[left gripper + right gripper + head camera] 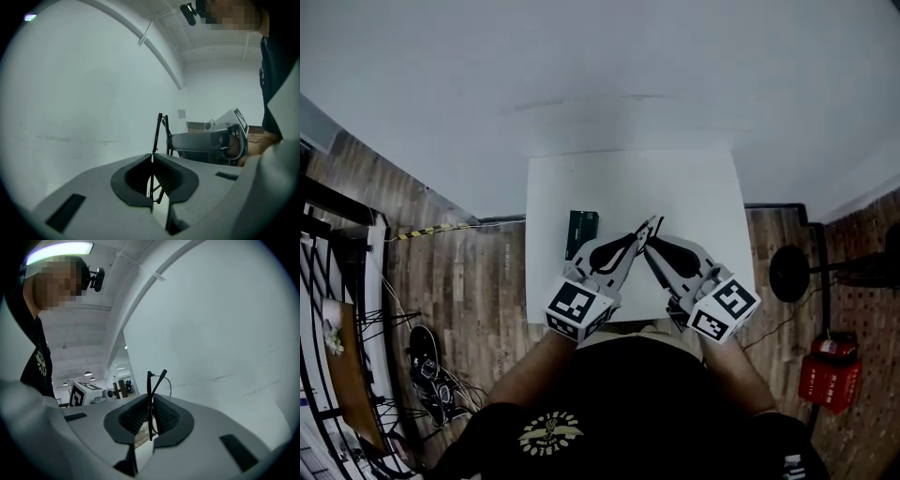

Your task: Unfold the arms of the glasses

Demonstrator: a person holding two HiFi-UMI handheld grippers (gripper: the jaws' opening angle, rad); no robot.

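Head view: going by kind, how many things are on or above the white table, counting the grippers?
glasses: 1
dark case: 1
grippers: 2, the left gripper and the right gripper, both closed on the glasses
Total: 4

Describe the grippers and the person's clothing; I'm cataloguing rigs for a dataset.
The left claw and right claw are light grey with black ribbed pads. Each carries a white cube with black square markers. The person wears a black T-shirt with a pale printed emblem.
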